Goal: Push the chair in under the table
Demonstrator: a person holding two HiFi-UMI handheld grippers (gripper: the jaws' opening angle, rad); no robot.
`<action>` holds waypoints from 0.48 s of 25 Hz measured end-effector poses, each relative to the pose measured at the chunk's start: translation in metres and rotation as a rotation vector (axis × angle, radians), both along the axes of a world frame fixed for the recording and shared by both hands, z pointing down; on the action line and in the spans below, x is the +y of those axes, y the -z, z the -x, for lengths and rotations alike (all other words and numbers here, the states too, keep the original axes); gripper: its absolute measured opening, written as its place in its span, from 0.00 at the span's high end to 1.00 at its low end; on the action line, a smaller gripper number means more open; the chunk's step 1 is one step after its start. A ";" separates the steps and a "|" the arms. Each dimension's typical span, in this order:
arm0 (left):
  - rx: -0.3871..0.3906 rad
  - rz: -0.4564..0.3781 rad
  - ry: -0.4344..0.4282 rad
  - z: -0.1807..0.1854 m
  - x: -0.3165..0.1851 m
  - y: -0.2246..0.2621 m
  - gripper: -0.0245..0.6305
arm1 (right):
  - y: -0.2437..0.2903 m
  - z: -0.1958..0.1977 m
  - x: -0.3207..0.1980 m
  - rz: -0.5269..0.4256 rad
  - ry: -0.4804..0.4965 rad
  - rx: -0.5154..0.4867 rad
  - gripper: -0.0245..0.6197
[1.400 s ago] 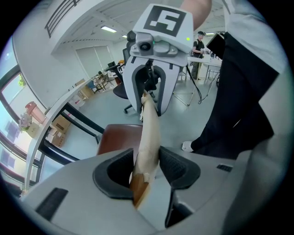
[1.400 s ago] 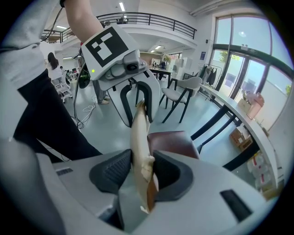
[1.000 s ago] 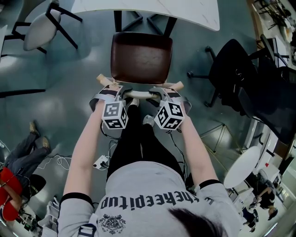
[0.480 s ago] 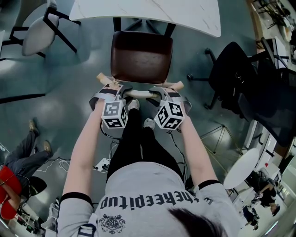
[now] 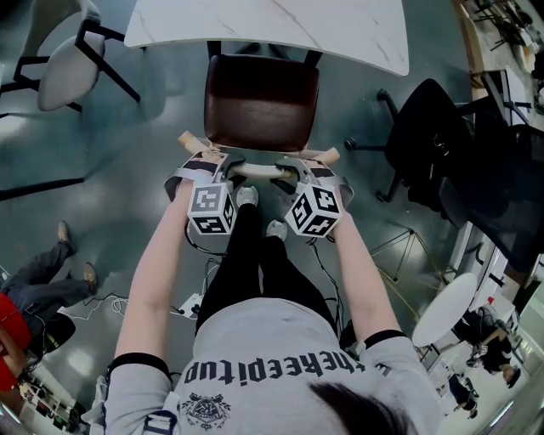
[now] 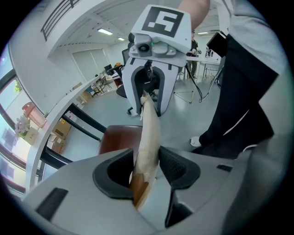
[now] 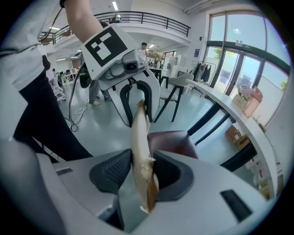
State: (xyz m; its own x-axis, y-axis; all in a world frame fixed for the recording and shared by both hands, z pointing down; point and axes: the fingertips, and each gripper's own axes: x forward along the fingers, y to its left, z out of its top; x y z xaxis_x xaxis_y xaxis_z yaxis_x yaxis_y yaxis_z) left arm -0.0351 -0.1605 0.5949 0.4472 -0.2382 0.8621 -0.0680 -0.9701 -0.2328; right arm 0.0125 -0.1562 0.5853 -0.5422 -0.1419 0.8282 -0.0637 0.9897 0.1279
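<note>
Floor: glossy grey floor [image 5: 127, 144] lies all round you, with a white marble-look counter [image 5: 272, 25] straight ahead.
Chair: the chair [image 5: 260, 102] stands between you and the counter. The front of its seat is at the counter's edge, and most of the seat is out in the open.
Rail: its pale top rail [image 5: 259, 171] runs crosswise to you, left to right.
Jaws: your left gripper [image 6: 148, 167] is clamped on the rail's left end and your right gripper [image 7: 140, 172] on its right end. Neither hand is nearer.
Push line: judging by how the seat lines up, push straight away from you, square to the rail.
Look: dark red-brown padded seat; brown wood shows at the rail's ends.
</note>
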 end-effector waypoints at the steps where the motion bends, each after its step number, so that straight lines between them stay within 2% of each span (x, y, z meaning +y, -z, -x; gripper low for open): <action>1: 0.000 -0.002 -0.003 0.001 -0.001 0.000 0.68 | 0.000 0.001 -0.001 0.000 -0.001 0.000 0.71; 12: 0.004 -0.011 -0.018 0.007 -0.017 0.000 0.68 | -0.001 0.007 -0.017 -0.001 -0.019 0.003 0.71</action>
